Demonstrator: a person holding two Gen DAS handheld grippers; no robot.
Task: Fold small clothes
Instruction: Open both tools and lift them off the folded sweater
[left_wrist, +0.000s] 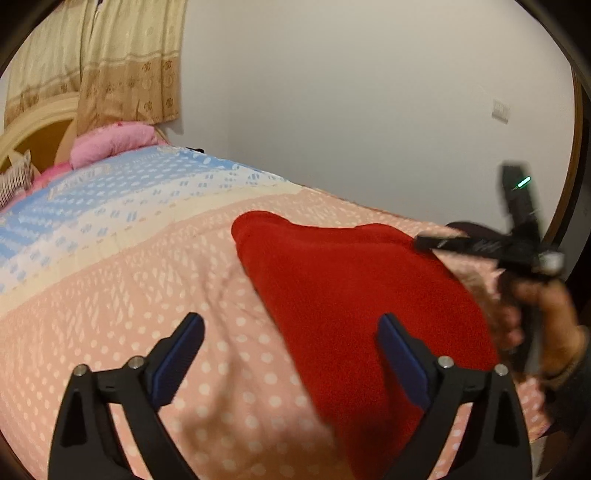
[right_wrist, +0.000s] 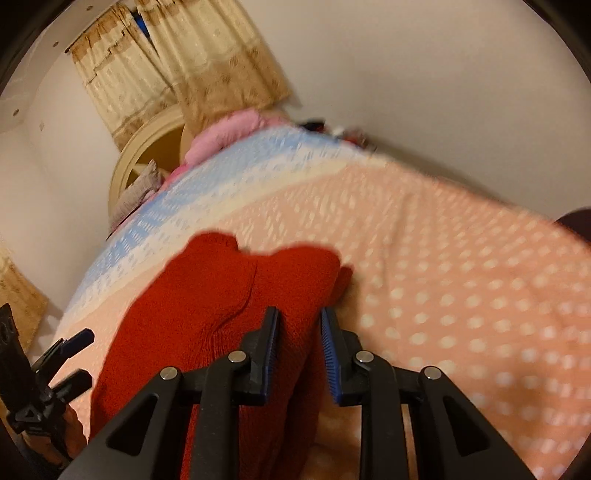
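A soft, limp red knit garment (left_wrist: 354, 295) is lying folded at centre frame on the pink dotted bedspread (left_wrist: 147, 295), likely best taken by an edge, while the left gripper (left_wrist: 291, 354) is standing spread and empty and the right gripper (right_wrist: 299, 325) is pinching its near edge.

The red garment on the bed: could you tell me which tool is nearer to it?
Right. The right tool has the red garment between its fingers; the left tool hangs open above its edge, touching nothing.
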